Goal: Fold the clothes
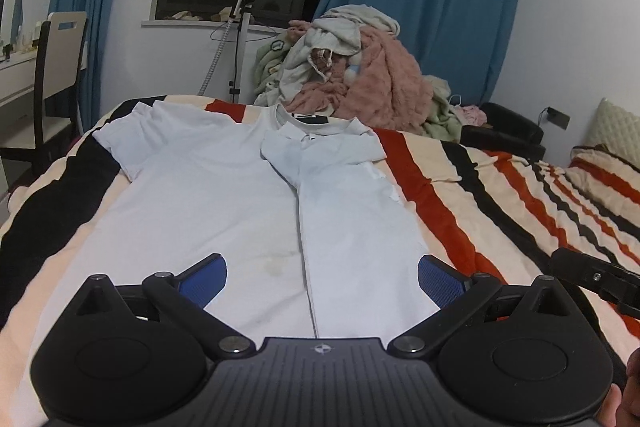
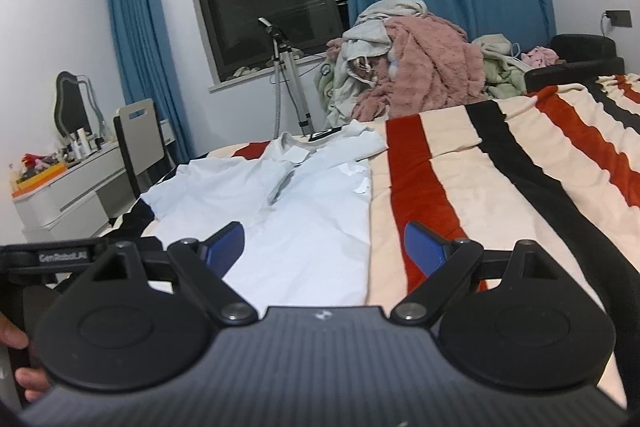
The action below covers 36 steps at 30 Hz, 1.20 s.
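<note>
Both the left gripper [image 1: 322, 277] and right gripper [image 2: 324, 247] hover with jaws wide apart, holding nothing, over the white polo shirt [image 1: 224, 195] on the striped blanket [image 1: 500, 187]. Its right side is folded in; next, pinch the left sleeve [image 1: 128, 135] and hem together, folding evenly to the centre line.

a home bedroom: striped bed [image 1: 500, 187], blue curtains [image 1: 420, 7], dressing table [image 2: 72, 187], heaped laundry [image 1: 360, 67].

The shirt [image 1: 208, 187] is smooth matt cloth; the striped blanket [image 1: 500, 195] looks soft; the far pink blanket [image 1: 384, 83] is fluffy.
</note>
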### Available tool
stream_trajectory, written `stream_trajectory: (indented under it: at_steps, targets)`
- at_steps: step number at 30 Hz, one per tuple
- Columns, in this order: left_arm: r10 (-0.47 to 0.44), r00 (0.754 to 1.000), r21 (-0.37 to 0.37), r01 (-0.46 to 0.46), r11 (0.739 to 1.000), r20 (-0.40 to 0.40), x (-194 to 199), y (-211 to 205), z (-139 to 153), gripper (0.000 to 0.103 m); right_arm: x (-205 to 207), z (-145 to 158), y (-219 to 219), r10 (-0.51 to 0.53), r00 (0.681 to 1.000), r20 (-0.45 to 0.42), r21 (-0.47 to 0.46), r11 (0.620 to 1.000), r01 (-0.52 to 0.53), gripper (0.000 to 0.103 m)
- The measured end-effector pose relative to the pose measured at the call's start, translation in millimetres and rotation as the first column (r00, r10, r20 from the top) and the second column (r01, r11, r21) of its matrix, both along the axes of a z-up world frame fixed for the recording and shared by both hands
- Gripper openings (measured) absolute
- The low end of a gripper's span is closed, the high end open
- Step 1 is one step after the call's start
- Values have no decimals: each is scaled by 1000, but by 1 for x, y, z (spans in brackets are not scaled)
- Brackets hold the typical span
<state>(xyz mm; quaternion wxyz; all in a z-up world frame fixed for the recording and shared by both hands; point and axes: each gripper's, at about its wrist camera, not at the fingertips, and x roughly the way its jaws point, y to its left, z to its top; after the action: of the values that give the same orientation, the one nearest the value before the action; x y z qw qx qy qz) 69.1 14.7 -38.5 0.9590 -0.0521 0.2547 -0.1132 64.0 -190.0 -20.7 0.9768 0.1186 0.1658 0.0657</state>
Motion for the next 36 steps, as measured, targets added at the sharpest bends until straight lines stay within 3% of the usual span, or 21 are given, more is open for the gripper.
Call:
stream_trajectory:
  at_steps: [8, 18, 22, 26, 30, 34, 36]
  targets:
    - [-42, 998, 65, 39, 997, 41, -6, -14, -3, 103, 3, -5, 5, -15, 1000, 7, -9, 1000, 15, 88]
    - [13, 1000, 70, -14, 997, 12, 5, -9, -13, 103, -5, -5, 10, -41, 998, 41, -7, 999, 42, 88]
    - [36, 999, 79, -38, 996, 28, -7, -2, -10, 103, -19, 4, 17, -53, 997, 59, -2, 999, 53, 88]
    - [64, 997, 64, -66, 996, 31, -28, 9, 11, 102, -29, 26, 24, -56, 996, 67, 14, 998, 55, 88]
    - [83, 995, 82, -87, 993, 54, -48, 14, 54, 102, -30, 67, 30, -60, 997, 53, 39, 998, 58, 88]
    - [102, 990, 40, -107, 993, 102, -71, 19, 109, 103, -31, 115, 36, -33, 995, 90, 41, 999, 29, 88]
    - [127, 985, 77, -136, 988, 116, -77, 14, 132, 103, -27, 138, 40, -17, 995, 100, 24, 1000, 15, 88]
